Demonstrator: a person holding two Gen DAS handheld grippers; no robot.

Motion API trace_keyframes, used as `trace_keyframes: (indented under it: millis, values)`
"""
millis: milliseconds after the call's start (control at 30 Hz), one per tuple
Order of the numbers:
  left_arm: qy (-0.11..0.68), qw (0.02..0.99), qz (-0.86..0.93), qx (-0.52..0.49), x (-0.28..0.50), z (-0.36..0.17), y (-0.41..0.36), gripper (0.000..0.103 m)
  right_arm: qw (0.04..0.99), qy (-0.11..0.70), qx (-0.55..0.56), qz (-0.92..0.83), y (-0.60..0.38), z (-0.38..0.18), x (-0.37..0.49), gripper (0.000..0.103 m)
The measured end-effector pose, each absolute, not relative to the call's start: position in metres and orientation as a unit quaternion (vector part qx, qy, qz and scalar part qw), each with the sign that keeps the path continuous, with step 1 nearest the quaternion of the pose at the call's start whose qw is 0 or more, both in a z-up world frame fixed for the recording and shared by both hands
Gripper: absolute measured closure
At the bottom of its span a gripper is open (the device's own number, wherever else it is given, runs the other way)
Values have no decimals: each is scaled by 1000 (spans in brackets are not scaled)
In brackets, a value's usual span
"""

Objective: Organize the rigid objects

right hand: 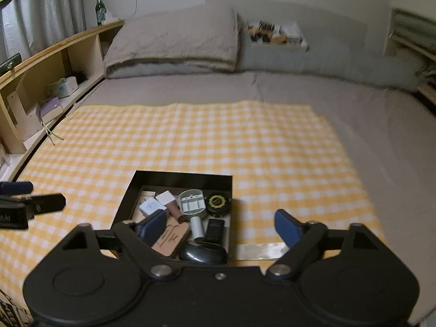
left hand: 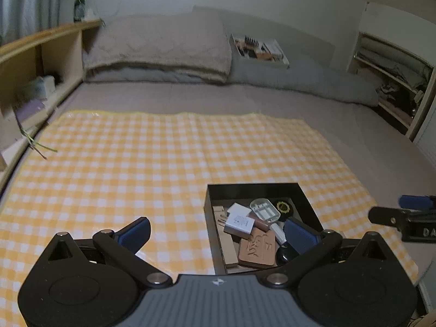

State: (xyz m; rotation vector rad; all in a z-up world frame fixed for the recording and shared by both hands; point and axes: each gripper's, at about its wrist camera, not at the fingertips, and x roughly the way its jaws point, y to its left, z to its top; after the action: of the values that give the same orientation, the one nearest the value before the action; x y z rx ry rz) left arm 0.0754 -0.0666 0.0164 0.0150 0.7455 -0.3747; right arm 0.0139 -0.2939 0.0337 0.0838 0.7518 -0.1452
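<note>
**Both hand-held grippers empty above filled box**

The right hand-held gripper (right hand: 220,226) stands wide apart, holding nothing. The left hand-held gripper (left hand: 218,233) likewise gapes empty. Beneath them, the black box (right hand: 174,178) sits on the checked cloth (right hand: 245,141) on the bed (right hand: 368,114), containing a charger (left hand: 239,224), a tape measure (right hand: 217,203) and other small items.

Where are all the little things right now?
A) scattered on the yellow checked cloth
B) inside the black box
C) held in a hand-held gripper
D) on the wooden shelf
B: the white charger, the round black tin and the other small pieces all lie inside the black box, which sits on the yellow checked cloth.
</note>
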Motion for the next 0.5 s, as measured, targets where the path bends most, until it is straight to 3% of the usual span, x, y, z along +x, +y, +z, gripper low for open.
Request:
trace_keyframes:
  millis: [267, 500]
  values:
    - [327, 930, -168, 21, 40, 17, -60, 0, 947, 312, 23, -74, -275, 35, -31, 2]
    - [303, 938, -167, 32, 15, 11, -56, 0, 959, 275, 5, -72, -260, 30, -50, 0]
